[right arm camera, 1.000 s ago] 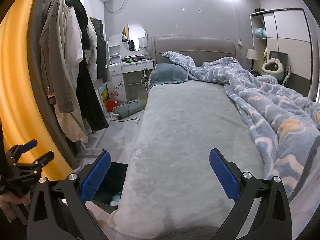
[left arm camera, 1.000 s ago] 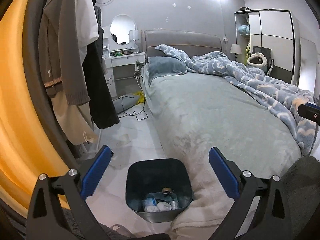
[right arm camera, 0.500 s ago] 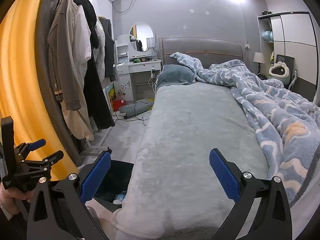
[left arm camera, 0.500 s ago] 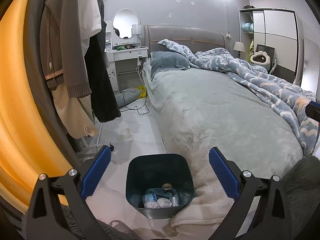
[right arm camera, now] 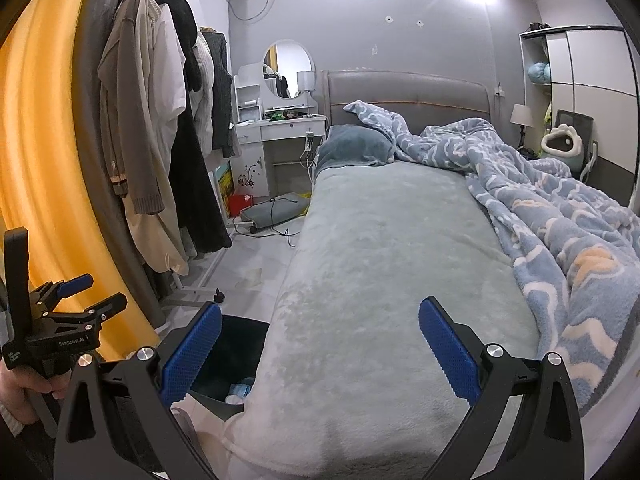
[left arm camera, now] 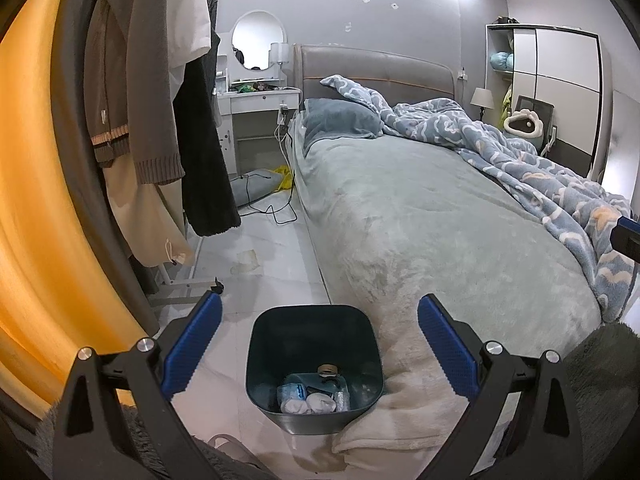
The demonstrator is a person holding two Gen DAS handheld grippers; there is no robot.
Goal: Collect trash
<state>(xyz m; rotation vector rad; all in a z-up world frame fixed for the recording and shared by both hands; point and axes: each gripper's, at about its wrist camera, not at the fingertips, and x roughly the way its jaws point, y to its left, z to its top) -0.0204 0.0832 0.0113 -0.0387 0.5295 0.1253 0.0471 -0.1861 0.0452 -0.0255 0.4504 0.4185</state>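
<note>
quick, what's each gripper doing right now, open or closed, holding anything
Left gripper: open, empty, above the dark teal plastic bin.
Right gripper: open, empty, over the grey-green fleece bed cover.

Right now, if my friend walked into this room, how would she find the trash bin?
Start at the big bed with the grey-green cover. Go to its foot-end corner on the side where the clothes rack stands; the trash bin sits on the white floor there, against the hanging bedcover. It is the only dark teal, square-mouthed tub, and it already holds a plastic bottle and crumpled white tissues.
</note>
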